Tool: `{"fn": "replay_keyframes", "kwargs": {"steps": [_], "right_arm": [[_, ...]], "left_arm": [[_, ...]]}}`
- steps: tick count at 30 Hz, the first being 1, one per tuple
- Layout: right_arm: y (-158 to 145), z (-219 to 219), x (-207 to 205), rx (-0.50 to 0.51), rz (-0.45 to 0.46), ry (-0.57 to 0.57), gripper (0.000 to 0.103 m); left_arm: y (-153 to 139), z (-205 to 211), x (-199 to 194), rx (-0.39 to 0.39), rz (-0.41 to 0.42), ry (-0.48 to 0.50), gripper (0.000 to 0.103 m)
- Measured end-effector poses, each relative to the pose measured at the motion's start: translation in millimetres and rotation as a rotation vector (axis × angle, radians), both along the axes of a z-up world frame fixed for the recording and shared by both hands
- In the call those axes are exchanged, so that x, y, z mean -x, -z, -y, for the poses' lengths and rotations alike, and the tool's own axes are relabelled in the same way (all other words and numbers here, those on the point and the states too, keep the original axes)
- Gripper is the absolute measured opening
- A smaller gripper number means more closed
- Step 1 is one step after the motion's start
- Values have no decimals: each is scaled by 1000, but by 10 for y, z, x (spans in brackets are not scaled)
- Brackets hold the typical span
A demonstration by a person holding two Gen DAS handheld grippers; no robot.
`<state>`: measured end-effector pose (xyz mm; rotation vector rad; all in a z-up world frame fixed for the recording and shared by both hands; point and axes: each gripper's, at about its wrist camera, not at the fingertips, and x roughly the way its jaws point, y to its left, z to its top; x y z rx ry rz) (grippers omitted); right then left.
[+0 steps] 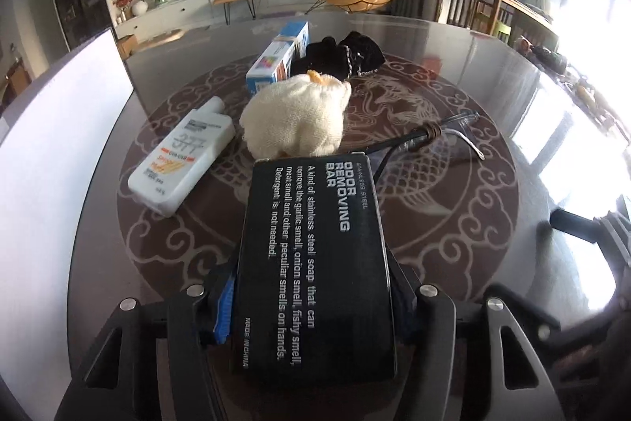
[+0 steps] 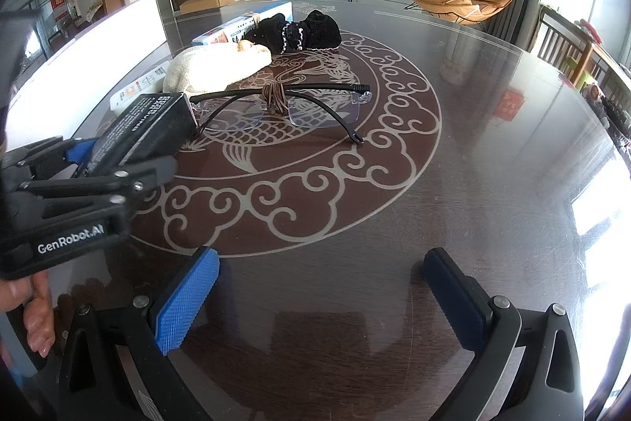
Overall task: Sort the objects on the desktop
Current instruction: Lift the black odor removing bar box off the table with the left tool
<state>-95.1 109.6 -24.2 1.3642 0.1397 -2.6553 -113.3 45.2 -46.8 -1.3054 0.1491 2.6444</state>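
Between my left gripper's [image 1: 311,306] blue ribbed pads sits a flat black box [image 1: 315,263], matte card with white print reading "odor removing bar"; the jaws are clenched on its two long sides, and the right wrist view shows the box [image 2: 146,129] tilted, its far end over the glass. My right gripper [image 2: 319,298] hangs released, its blue pads wide apart with nothing between them, above the bare near part of the table [image 2: 493,184].

I take the box as my landmark. Just beyond its far end lies a cream knitted cloth [image 1: 295,121], soft and lumpy. To its left lies a white plastic bottle [image 1: 183,160], flat-sided with a rounded cap. To its right lie thin-framed glasses [image 2: 284,109] with clear lenses, folded arms and a brown cord wound around the middle. Farther off behind the cloth lie a long blue and white carton [image 1: 278,58] and a black fuzzy bundle [image 1: 343,54]. Under everything, the round table is glossy dark glass with pale swirling cloud and fish patterns.
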Motion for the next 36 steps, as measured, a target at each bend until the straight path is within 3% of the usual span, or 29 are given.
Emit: {"fn": "replay_keyframes", "kwargs": {"steps": [13,36], "right_arm": [[2,-3,1,0,0,0,103],[9,-12,8,0,0,0,103]], "left_arm": [[19,547,-361,-12,-10,-91,58],[32,546,-375,-11,-13,-96,58]]}}
